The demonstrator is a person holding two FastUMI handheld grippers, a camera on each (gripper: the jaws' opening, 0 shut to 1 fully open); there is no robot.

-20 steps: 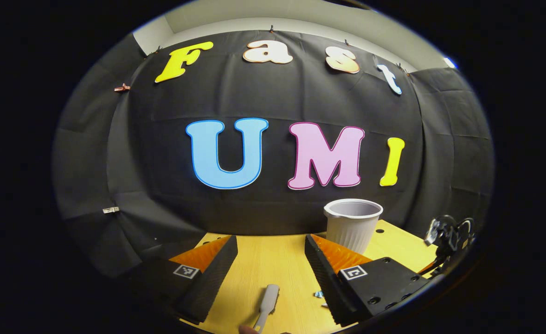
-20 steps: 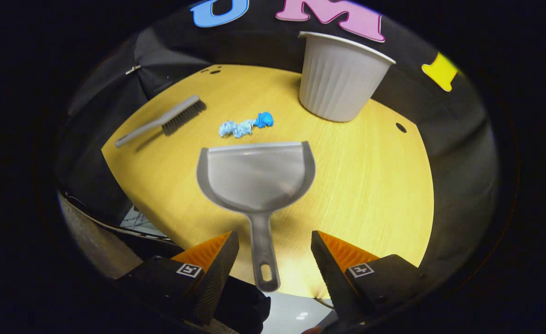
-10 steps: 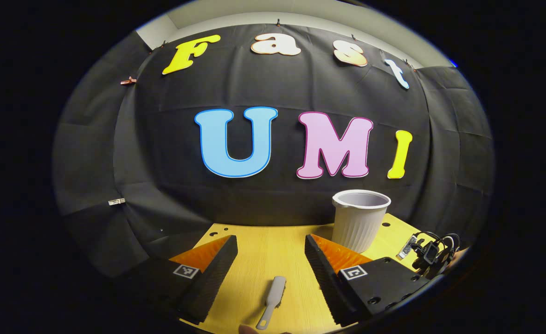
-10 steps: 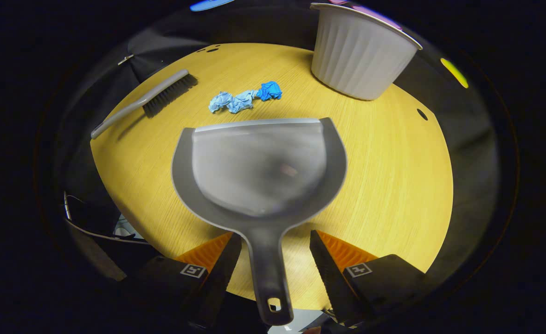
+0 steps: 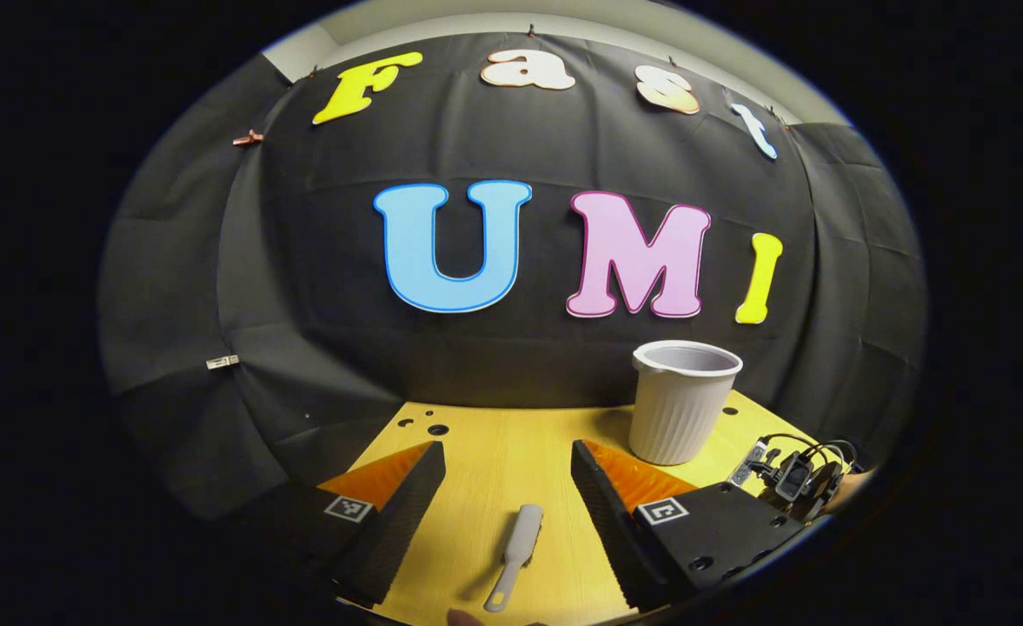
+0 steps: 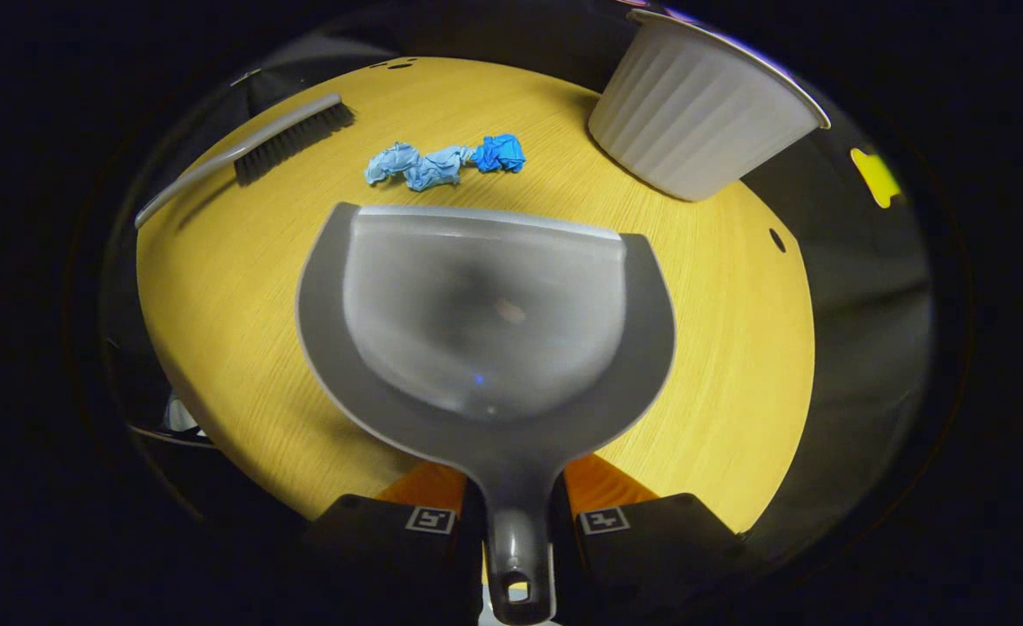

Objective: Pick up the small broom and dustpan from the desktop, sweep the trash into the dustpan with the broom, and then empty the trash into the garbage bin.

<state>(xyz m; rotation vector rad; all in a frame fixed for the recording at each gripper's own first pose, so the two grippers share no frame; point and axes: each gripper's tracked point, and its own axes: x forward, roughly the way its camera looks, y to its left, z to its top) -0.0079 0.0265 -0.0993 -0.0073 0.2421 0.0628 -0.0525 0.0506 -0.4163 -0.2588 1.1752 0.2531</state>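
In the right gripper view the grey dustpan lies on the yellow desk, and my right gripper is shut on its handle. Beyond its front lip lie crumpled blue paper scraps. The small grey broom rests at the far left of the desk. The white ribbed bin stands at the far right. In the left gripper view my left gripper is open above the desk, with the broom lying below and between its fingers. The bin stands ahead to the right.
Small round holes mark the desk's far edge by the black cloth wall. The other gripper with cables shows at the right of the left gripper view. The desk's near edge curves close under the dustpan handle.
My right gripper moved forward onto the dustpan handle and closed on it. The left gripper tilted down a little, so the broom shows farther up between its fingers.
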